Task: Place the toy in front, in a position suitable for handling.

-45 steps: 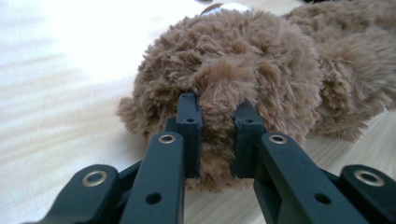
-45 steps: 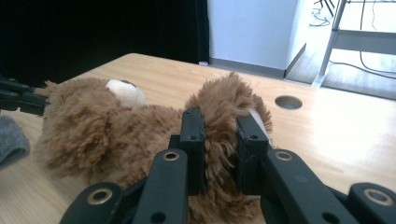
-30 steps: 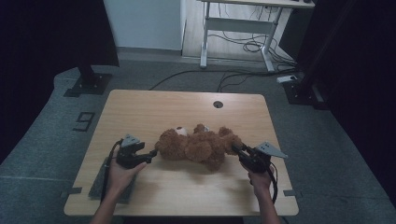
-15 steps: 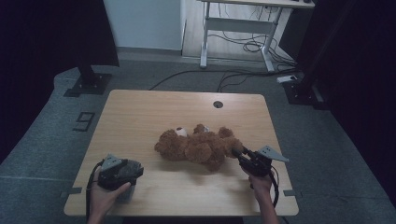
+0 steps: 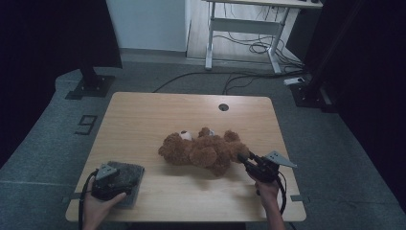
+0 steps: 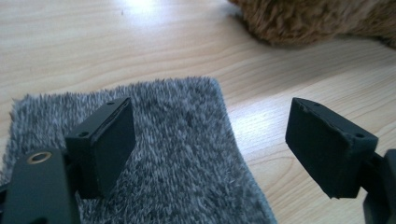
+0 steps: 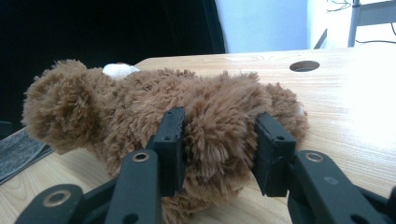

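Brown teddy bear (image 5: pixel 203 152) limb hidden in right claw (image 7: pixel 219 149) — left claw (image 6: pixel 210 140) agape

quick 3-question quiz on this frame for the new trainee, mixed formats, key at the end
1. True or false: the right gripper has its jaws closed on the teddy bear.
2. What lies under the left gripper? A) a blue sponge B) a grey fuzzy cloth C) a metal tray
3. Fill in: the round hole in the wooden table lies on the ___ side of the bear, seen from the person.

Key:
1. True; the jaws press into one plush limb.
2. B; the grey fuzzy cloth lies flat under the open jaws, ungripped.
3. Far.
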A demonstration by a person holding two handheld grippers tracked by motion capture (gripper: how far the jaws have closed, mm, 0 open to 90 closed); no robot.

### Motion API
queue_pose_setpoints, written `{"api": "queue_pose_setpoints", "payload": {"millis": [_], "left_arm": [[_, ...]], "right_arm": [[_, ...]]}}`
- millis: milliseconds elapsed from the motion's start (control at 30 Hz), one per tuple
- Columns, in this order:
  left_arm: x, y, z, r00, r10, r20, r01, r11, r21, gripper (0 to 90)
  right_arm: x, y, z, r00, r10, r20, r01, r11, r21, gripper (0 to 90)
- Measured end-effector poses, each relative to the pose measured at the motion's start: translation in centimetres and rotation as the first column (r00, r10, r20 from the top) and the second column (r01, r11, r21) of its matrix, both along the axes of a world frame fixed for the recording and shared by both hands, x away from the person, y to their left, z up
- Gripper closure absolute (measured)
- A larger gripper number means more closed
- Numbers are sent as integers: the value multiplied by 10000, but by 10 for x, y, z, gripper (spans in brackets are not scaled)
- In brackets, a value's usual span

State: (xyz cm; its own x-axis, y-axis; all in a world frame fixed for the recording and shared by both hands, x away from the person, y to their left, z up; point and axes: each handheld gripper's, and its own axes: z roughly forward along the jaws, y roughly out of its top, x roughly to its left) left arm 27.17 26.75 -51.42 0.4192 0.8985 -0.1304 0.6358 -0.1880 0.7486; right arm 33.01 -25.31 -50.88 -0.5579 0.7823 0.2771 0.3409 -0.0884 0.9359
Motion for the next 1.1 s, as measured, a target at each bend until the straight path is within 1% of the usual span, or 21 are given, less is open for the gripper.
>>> {"api": "queue_pose_setpoints", "payload": {"millis": [100,133,167,200,300,333,367,400,433,533,633,667,733,800,833,867,967,1000,1033,1067,1100], "left_arm": [[3,-4,-8,9997,-58,-225,65,9995,296,154],[3,-4,-8,9997,-58,-225,65,9995,296,150],[4,-5,-11,9997,15,-259,-2,9988,494,150],[4,-5,-11,9997,15,-259,-2,9988,494,150],[6,-9,-17,9992,3,-401,25,9975,707,147],[6,-9,-17,9992,3,-401,25,9975,707,147],[7,-11,-20,9991,46,-429,-10,9964,850,147],[7,-11,-20,9991,46,-429,-10,9964,850,148],[8,-13,-22,9989,68,-463,-23,9953,973,147],[8,-14,-23,9988,102,-472,-50,9941,1084,150],[8,-16,-26,9987,164,-482,-97,9907,1356,163],[8,-17,-27,9988,253,-416,-181,9863,1642,188],[8,-17,-28,9989,336,-322,-270,9822,1858,246],[7,-18,-29,9988,464,-176,-423,9819,1847,265],[7,-17,-29,9987,498,-118,-468,9825,1805,294],[7,-16,-29,9983,584,-21,-570,9815,1830,329],[5,-11,-28,9970,757,178,-777,9784,1915,560],[5,-8,-27,9967,799,169,-816,9808,1773,620],[5,-7,-26,9967,804,126,-814,9833,1626,661],[5,-5,-25,9966,817,104,-823,9859,1455,692],[5,-4,-25,9966,823,96,-829,9867,1400,716]], "right_arm": [[0,1,0,10000,-36,6,37,9999,-94,590],[0,1,0,10000,-36,6,37,9999,-94,590],[0,1,-1,10000,-32,-6,32,9999,-148,587],[0,1,-1,10000,-32,-6,32,9999,-148,587],[0,1,-3,10000,-45,-43,44,9998,-215,582],[0,1,-3,10000,-45,-43,44,9998,-215,582],[0,1,-4,10000,-47,-57,46,9998,-190,581],[0,1,-4,10000,-47,-57,46,9998,-190,581],[-1,1,-4,10000,-45,-41,44,9997,-236,579],[-1,1,-4,10000,-41,-55,39,9997,-238,578],[-2,1,-5,10000,-39,-62,38,9997,-243,576],[-2,1,-5,10000,-39,-60,37,9997,-249,576],[-2,1,-5,10000,-34,-53,33,9997,-260,575],[-2,1,-5,10000,-35,-47,33,9996,-271,574],[-2,1,-5,10000,-36,-49,35,9996,-269,573],[-2,1,-5,10000,-47,-50,46,9996,-266,573],[-2,1,-6,10000,-58,-65,56,9996,-276,571],[-2,1,-6,10000,-53,-69,51,9996,-278,571],[-2,1,-7,10000,-47,-84,45,9996,-291,570],[-2,1,-7,10000,-46,-86,44,9996,-289,570],[-1,1,-7,10000,-53,-82,51,9996,-291,569]]}}
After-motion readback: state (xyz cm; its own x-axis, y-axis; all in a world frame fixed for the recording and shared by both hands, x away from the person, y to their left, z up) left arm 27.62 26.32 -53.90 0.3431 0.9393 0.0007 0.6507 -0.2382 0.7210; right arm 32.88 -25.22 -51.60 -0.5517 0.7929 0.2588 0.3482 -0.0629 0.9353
